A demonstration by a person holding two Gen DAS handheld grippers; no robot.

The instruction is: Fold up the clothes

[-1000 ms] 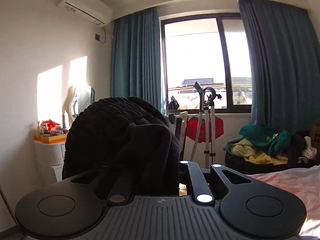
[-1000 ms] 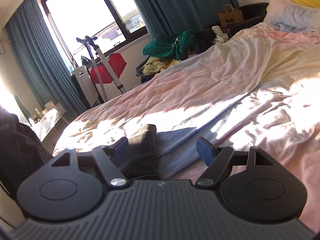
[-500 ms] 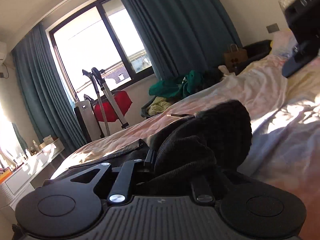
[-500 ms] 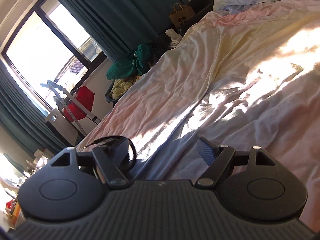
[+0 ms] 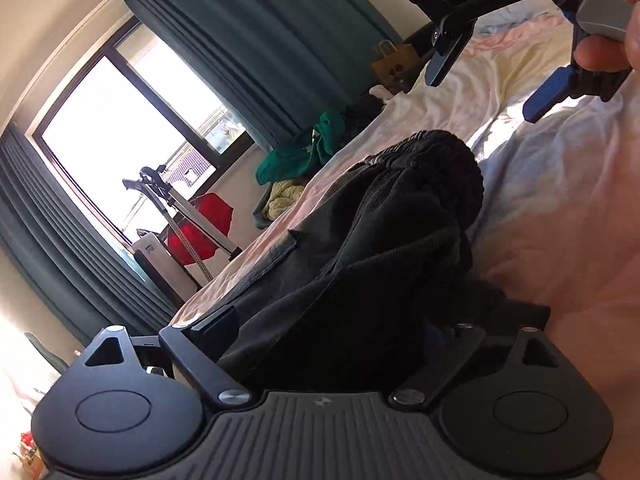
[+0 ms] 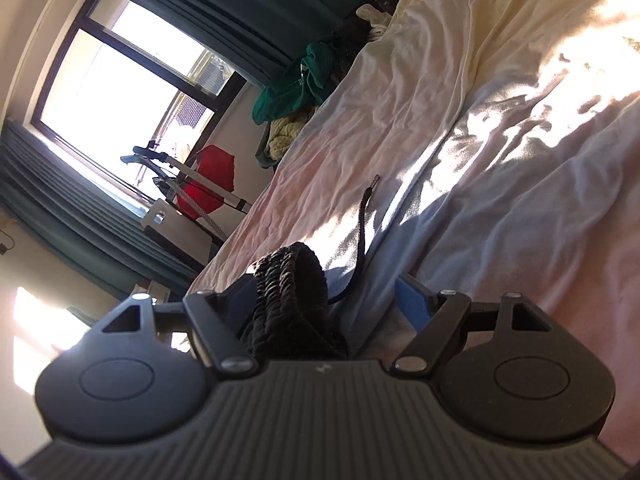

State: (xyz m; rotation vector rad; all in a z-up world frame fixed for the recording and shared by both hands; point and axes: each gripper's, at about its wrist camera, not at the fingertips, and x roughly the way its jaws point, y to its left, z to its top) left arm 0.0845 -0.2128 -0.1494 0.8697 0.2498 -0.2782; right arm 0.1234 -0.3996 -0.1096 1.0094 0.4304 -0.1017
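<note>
The bed (image 6: 500,128) is the biggest thing here, with a crumpled pale sheet, pink and cream, in bright sun. The black clothes (image 5: 400,240) lie on it in a lumpy heap. They look thick and soft, maybe knitted, so they will flop and sag when lifted, and they look a bit heavy for cloth. They won't break or slip much.

The left claw (image 5: 332,332) sits low at the near end of the heap. Its fingers are wide apart and black cloth fills the space between them. I can't tell if it grips the cloth or just rests in it.

The right claw (image 6: 324,300) is open wide. The stretchy ribbed band (image 6: 292,280) bunches up against its left finger, but nothing is pinched. A thin black cord (image 6: 362,236) trails from the band across the sheet.

I think the band is the best place to grab, at its two ends, because it is firmer than the rest. Keep the cord tucked in.
</note>
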